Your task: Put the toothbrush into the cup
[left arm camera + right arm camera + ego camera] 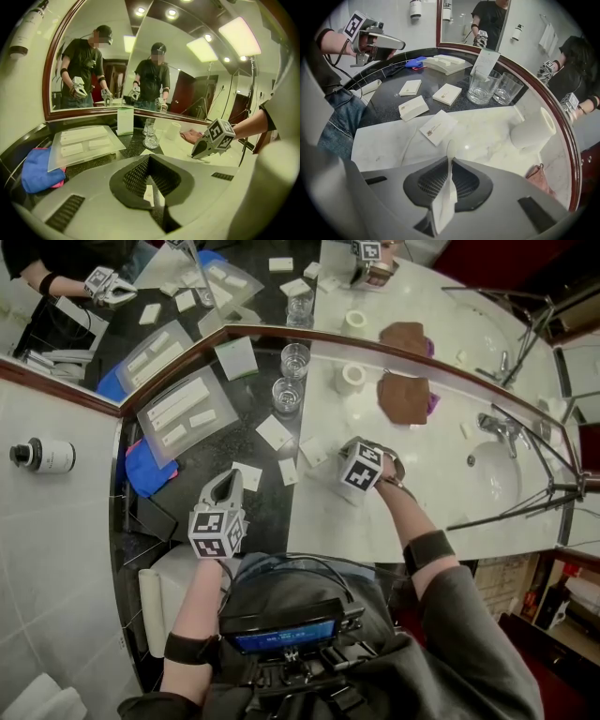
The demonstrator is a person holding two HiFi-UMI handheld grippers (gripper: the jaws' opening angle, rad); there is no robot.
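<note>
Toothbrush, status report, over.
Left gripper shut, empty. Right gripper shut on the toothbrush, over the marble counter. Glass cup upright ahead, not yet reached; only flat white boxes lie nearby.

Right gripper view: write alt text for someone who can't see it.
The right gripper pinches a thin white packet, held upright over a pale marble counter. Beyond lie small white boxes, two glass cups by a mirror, and a white roll at right.
</note>
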